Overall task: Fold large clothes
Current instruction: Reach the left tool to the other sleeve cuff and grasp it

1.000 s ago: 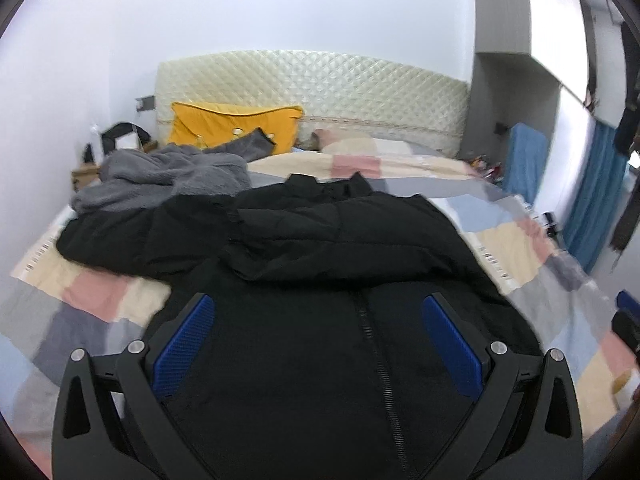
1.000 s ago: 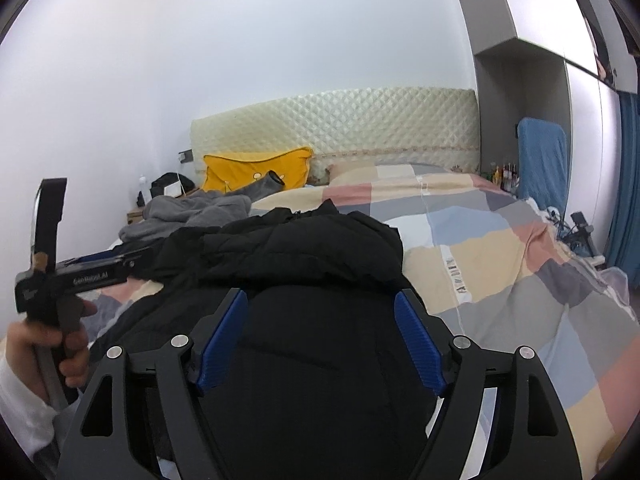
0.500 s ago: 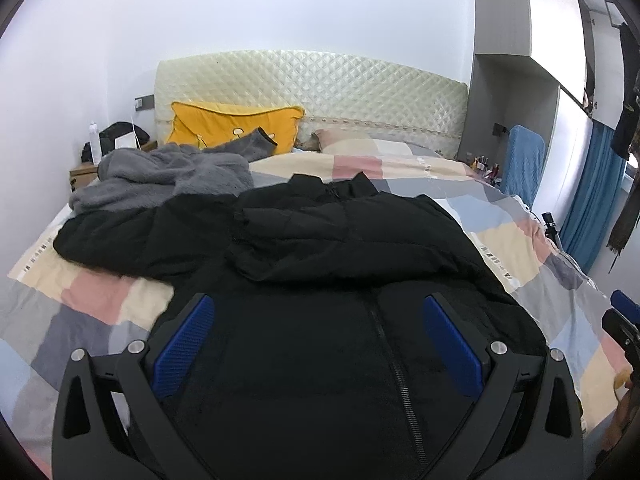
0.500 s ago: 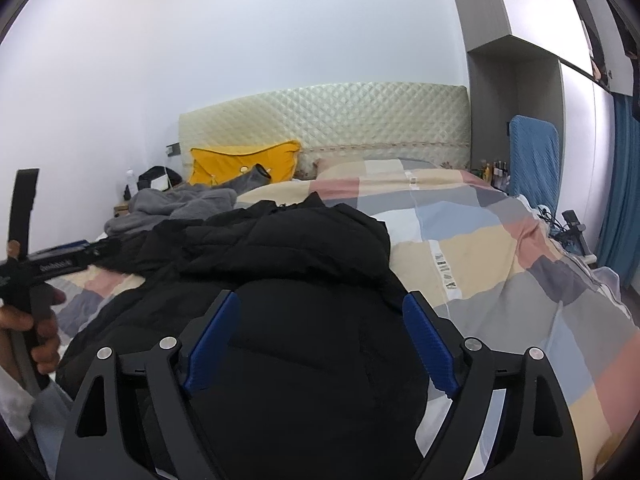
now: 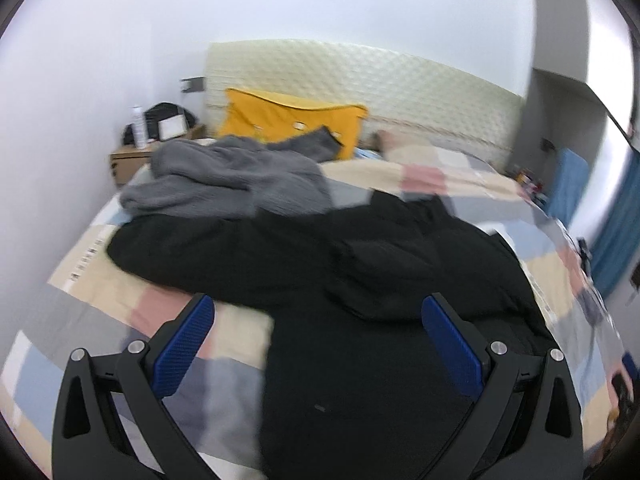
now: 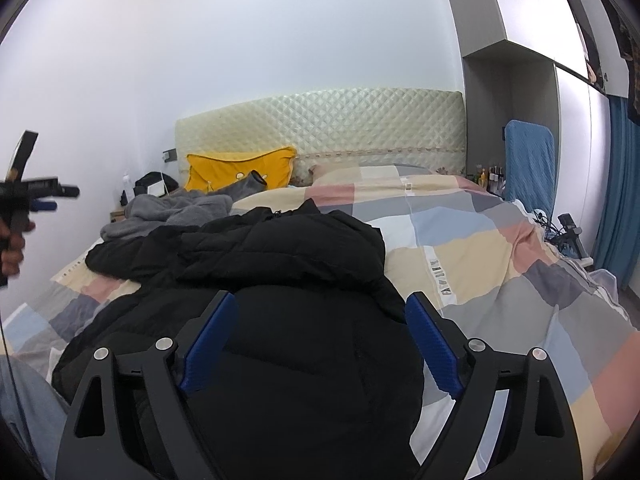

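1. Left wrist view: the left gripper [image 5: 318,320] hangs above the bed with its blue pads [image 5: 185,346] spread wide and nothing between them.
2. This view has swung left since half a second ago. Then both pads framed the black jacket [image 5: 360,280]; now the left pad sits over the checked quilt [image 5: 80,304] and only the right pad is over black cloth.
3. The picture is smeared by motion, which the earlier one was not.
4. The jacket lies flat on the quilt, one sleeve stretched to the left, the collar toward the headboard [image 5: 360,80].
5. A grey garment [image 5: 224,180] is heaped beyond the sleeve and touches it; the yellow pillow [image 5: 292,120] leans on the headboard behind. The nightstand [image 5: 132,160] now shows more fully at the left.
6. Right wrist view: the right gripper [image 6: 320,334] is released, pads [image 6: 434,346] apart, empty, hovering over the jacket's [image 6: 280,320] lower body.
7. Its framing is close to that of half a second ago, with the jacket in the same place and a sleeve folded across the chest.
8. The left gripper [image 6: 34,192] shows at the far left edge in a hand [image 6: 10,246], higher in the frame than before and off the side of the jacket.
9. The grey garment [image 6: 168,212] and pillow [image 6: 236,170] lie as before.
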{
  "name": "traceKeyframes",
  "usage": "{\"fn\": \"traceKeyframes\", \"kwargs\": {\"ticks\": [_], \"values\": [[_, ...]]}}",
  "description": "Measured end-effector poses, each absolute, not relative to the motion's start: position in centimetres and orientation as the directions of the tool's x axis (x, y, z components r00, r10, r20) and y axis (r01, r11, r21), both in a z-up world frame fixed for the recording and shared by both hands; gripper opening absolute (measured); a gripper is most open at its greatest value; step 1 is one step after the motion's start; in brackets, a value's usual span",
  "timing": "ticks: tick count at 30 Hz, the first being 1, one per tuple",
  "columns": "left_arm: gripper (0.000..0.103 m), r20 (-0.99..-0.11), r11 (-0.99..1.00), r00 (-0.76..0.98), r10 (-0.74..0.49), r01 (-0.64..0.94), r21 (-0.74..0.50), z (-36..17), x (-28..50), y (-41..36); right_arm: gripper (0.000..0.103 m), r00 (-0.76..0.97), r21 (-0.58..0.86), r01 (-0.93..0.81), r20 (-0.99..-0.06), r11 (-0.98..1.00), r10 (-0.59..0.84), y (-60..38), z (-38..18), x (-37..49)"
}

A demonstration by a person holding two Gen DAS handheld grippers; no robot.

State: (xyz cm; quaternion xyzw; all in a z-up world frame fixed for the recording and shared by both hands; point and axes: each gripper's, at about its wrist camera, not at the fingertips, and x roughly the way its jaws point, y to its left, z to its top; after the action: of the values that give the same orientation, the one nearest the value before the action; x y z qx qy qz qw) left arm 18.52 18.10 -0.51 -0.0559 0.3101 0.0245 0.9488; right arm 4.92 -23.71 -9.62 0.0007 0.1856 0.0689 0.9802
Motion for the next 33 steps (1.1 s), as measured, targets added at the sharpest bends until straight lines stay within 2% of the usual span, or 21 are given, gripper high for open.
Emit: {"fn": "traceKeyframes", "kwargs": {"ticks": [9,12,14,19,25,33], "values": [[0.103,-0.591,0.971,0.787,0.179,-0.238,-0.024,2.0,22.1,28.3,0.087,0.927,0.031,-0.128,-0.350,0.991,0.131,-23.7,-9.7,5.0],[0.103,-0.607,0.956,0.771,0.191,-0.286,-0.062,1.3,23.4,32.1,0.088,0.932,0.031,-0.122,-0.339,0.992,0.125,-23.7,-9.6,5.1],[0.103,-0.623,0.943,0.759,0.190,-0.318,-0.100,0.6,24.0,34.4,0.092,0.935,0.028,-0.113,-0.335,0.993,0.116,-23.6,-9.6,5.2],[0.103,-0.676,0.889,0.722,0.148,-0.396,-0.228,-3.5,25.9,40.8,0.098,0.934,0.029,-0.100,-0.341,0.995,0.104,-23.3,-9.6,5.7],[0.103,-0.724,0.800,0.686,0.069,-0.472,-0.370,-10.1,28.0,47.2,0.099,0.916,0.004,-0.071,-0.395,0.997,0.067,-22.0,-10.0,7.0],[0.103,-0.730,0.697,0.683,-0.010,-0.519,-0.495,-18.5,31.4,53.8,0.099,0.892,0.002,-0.047,-0.450,0.999,0.043,-19.7,-10.6,9.5]]}}
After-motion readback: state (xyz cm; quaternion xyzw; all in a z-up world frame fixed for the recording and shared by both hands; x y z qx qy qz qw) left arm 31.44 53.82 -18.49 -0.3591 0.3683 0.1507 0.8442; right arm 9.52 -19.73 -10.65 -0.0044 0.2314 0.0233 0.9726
